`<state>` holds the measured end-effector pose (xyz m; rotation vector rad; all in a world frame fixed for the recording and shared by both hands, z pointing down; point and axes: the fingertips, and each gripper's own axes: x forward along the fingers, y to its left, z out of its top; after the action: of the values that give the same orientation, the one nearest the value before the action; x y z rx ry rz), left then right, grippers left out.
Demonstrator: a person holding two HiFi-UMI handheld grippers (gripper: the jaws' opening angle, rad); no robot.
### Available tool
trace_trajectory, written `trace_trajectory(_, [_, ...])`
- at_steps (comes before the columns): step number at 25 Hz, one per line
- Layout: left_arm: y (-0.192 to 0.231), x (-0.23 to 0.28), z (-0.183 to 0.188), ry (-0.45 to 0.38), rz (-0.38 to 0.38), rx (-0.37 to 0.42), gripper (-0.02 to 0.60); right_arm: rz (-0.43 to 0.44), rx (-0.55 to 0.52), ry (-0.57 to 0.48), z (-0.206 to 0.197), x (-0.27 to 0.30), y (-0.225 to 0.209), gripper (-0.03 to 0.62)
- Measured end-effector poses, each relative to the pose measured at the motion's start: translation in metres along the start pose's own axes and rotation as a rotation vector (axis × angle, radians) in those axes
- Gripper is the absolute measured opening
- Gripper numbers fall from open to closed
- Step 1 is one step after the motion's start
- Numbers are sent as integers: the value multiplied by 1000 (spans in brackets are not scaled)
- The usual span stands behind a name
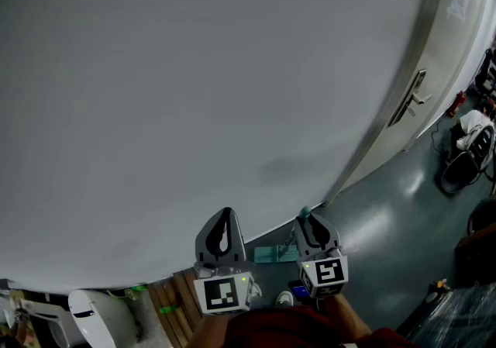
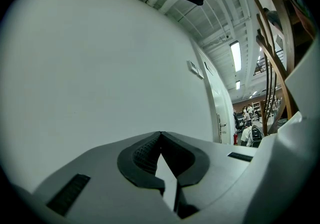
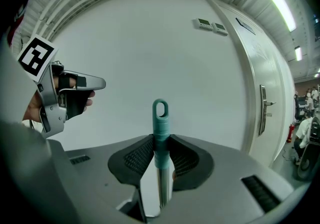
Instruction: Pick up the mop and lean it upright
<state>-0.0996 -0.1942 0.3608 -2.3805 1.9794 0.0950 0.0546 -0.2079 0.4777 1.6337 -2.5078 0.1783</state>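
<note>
At the left, the left gripper (image 1: pixel 225 221) hangs before the white wall (image 1: pixel 194 67), its fingers (image 2: pixel 142 154) closed tip to tip with nothing between them. Just right of it, the right gripper (image 1: pixel 311 222) has its fingers (image 3: pixel 187 159) clamped on the mop (image 3: pixel 160 118), high on its handle. The shaft stands upright near the wall, the teal end with its hanging loop poking above the grip. Farther right is a pale door (image 1: pixel 434 52) with a lever handle (image 1: pixel 411 97).

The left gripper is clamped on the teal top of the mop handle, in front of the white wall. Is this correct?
No: the right gripper is clamped on the teal top of the mop handle, as the right gripper view shows.
</note>
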Motion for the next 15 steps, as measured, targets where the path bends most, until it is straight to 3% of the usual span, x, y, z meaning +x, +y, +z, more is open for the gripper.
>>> trace_trajectory(10, [1,4,-5,12,0,-1,14,-29,10,83,-28,7,-5,109])
trace_trajectory(15, [0,8,-8,18,1,-3,14,-11,4,72,-26,14,-2,109])
